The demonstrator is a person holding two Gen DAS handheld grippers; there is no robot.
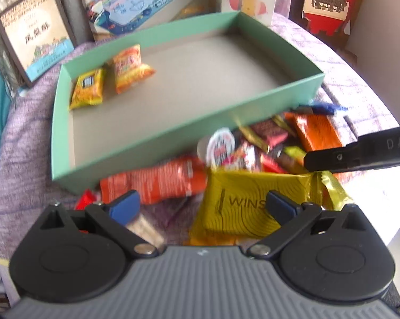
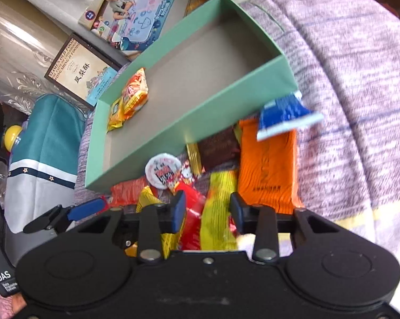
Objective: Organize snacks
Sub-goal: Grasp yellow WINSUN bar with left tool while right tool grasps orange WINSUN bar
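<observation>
A shallow green box (image 1: 147, 143) (image 2: 200, 114) lies on the cloth. In its left corner are a yellow packet (image 1: 88, 89) and an orange packet (image 1: 129, 67). Mixed snacks are heaped against its near wall: a gold packet (image 1: 242, 202), a long orange-red packet (image 1: 160, 183), a round white-lidded cup (image 2: 162, 171), a big orange packet (image 2: 266, 164) and a blue packet (image 2: 285, 114). My left gripper (image 1: 202, 204) hangs open over the gold packet. My right gripper (image 2: 208, 212) is shut on a yellow-green packet (image 2: 218, 199) in the heap, with a red wrapper beside it.
A purple-grey cloth (image 2: 346, 79) covers the table. Behind the green box stand a brown-framed pastry box (image 1: 35, 34), a children's drawing-mat box (image 1: 141, 2) and a red carton (image 1: 330, 0). A teal-and-white chair cover (image 2: 48, 138) is at the left.
</observation>
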